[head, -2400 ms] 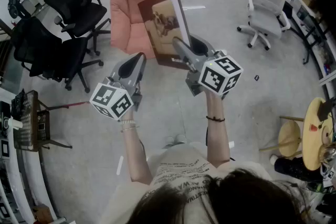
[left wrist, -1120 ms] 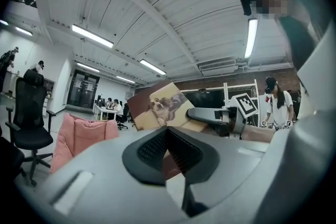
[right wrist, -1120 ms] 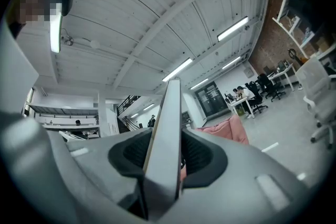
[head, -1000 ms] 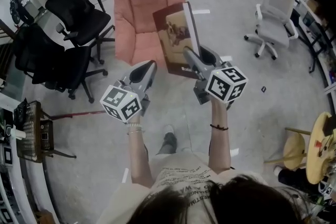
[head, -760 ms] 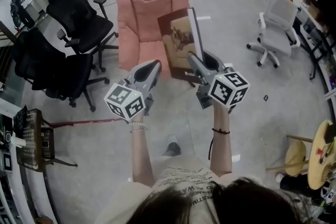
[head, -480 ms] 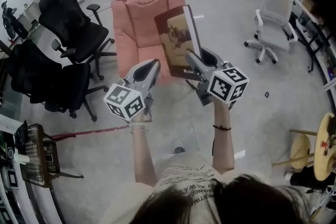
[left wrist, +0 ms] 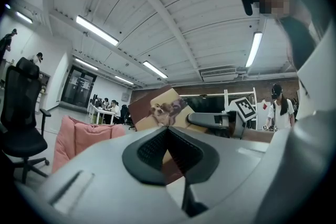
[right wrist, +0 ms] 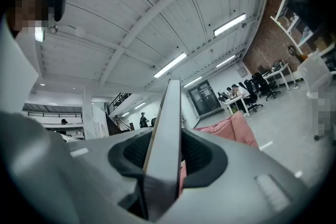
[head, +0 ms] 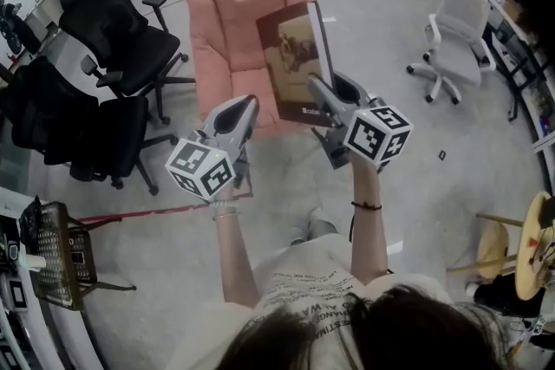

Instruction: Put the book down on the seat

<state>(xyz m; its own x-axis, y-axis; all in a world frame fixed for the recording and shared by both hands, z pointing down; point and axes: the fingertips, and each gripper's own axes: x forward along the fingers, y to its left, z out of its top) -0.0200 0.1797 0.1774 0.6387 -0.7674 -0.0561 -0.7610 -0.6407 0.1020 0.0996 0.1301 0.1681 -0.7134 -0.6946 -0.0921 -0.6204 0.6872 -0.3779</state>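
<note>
A large thin book (head: 295, 61) with a dog picture on its brown cover stands upright in my right gripper (head: 323, 93), which is shut on its lower edge. In the right gripper view the book's edge (right wrist: 168, 113) runs up between the two pads. The book hangs in front of a pink armchair (head: 230, 22), over the front of its seat as the head view shows it. My left gripper (head: 243, 110) is held beside the book at the left, shut, with nothing in it. In the left gripper view the book (left wrist: 163, 108) and the right gripper (left wrist: 210, 119) show ahead.
Two black office chairs (head: 117, 30) stand left of the armchair. A white office chair (head: 455, 22) is at the right. A round wooden table (head: 533, 243) and a stool (head: 490, 249) sit at the right edge. A red strip (head: 130, 208) lies on the floor.
The book now overlaps more of the pink armchair, still upright in the right gripper. The left gripper has shifted slightly left and down.
</note>
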